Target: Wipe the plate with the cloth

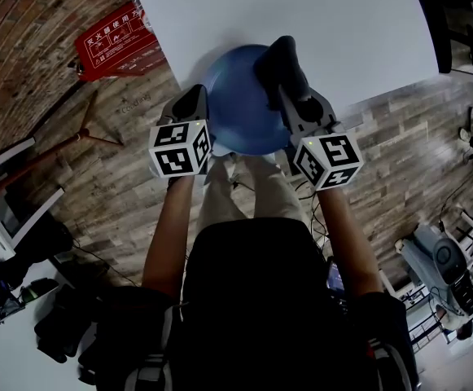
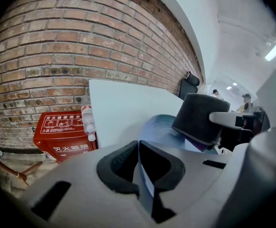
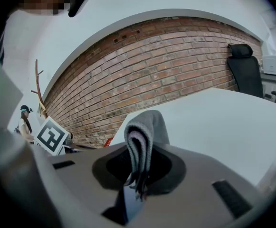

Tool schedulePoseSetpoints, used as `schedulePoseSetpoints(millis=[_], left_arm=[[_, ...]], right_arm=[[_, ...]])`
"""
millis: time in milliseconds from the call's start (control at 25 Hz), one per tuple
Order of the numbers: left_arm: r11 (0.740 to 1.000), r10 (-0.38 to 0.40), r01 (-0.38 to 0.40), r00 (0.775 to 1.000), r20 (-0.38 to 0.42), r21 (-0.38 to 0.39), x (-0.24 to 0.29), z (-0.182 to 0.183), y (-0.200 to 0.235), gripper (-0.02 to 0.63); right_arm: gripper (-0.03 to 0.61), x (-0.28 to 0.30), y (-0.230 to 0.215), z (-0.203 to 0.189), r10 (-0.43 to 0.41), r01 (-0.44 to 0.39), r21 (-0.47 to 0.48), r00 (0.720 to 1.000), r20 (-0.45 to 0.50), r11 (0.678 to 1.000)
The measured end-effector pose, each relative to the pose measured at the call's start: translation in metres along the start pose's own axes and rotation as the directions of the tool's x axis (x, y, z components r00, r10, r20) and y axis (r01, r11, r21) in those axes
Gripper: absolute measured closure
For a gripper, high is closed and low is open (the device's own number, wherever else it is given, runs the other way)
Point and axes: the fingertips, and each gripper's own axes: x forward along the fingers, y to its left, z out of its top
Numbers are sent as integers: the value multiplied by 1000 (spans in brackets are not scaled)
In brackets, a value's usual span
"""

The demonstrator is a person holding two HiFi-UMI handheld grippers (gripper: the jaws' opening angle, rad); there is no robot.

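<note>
A round blue plate (image 1: 240,112) is at the near edge of the white table (image 1: 317,23), above the person's knees. My left gripper (image 1: 197,98) is shut on the plate's left rim. In the left gripper view the thin blue rim (image 2: 149,184) stands pinched between the dark pads of the left gripper (image 2: 138,165). My right gripper (image 1: 291,96) is shut on a folded dark grey cloth (image 1: 278,62) that lies against the plate's upper right face. The cloth (image 3: 145,129) sticks up from the shut jaws of the right gripper (image 3: 138,172). The cloth (image 2: 199,118) also shows pressed on the plate (image 2: 159,127).
A brick wall (image 2: 57,46) runs along the left. A red box with white print (image 2: 61,137) and a plastic bottle (image 2: 88,122) stand at its foot by the table. A black office chair (image 3: 244,68) is at the table's far end. A person (image 3: 23,122) stands in the distance.
</note>
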Motion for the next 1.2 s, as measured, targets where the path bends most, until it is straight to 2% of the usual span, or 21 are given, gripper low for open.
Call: schedulePoseSetpoints(millis=[200, 400, 640, 800, 960, 1200], left_arm=[[1000, -5, 5, 1000, 3, -11, 1, 0, -2, 584], [1000, -12, 12, 1000, 9, -21, 2, 1, 0, 584], [1000, -18, 18, 1000, 9, -25, 2, 1, -1, 584], [999, -19, 20, 1000, 9, -27, 3, 1, 0, 584], [999, -18, 18, 1000, 9, -28, 2, 0, 0, 584], [999, -18, 19, 1000, 9, -31, 3, 2, 1, 584]], right_arm=[[520, 1, -1, 1, -4, 4, -35, 1000, -1, 999], [520, 2, -3, 9, -46, 42, -246, 999, -13, 968], [520, 2, 5, 10, -12, -7, -368, 999, -49, 930], [520, 3, 13, 12, 12, -63, -505, 994, -104, 861], [520, 1, 17, 12, 15, -113, -599, 986, -167, 793], [520, 7, 16, -8, -40, -177, -741, 964, -265, 648]])
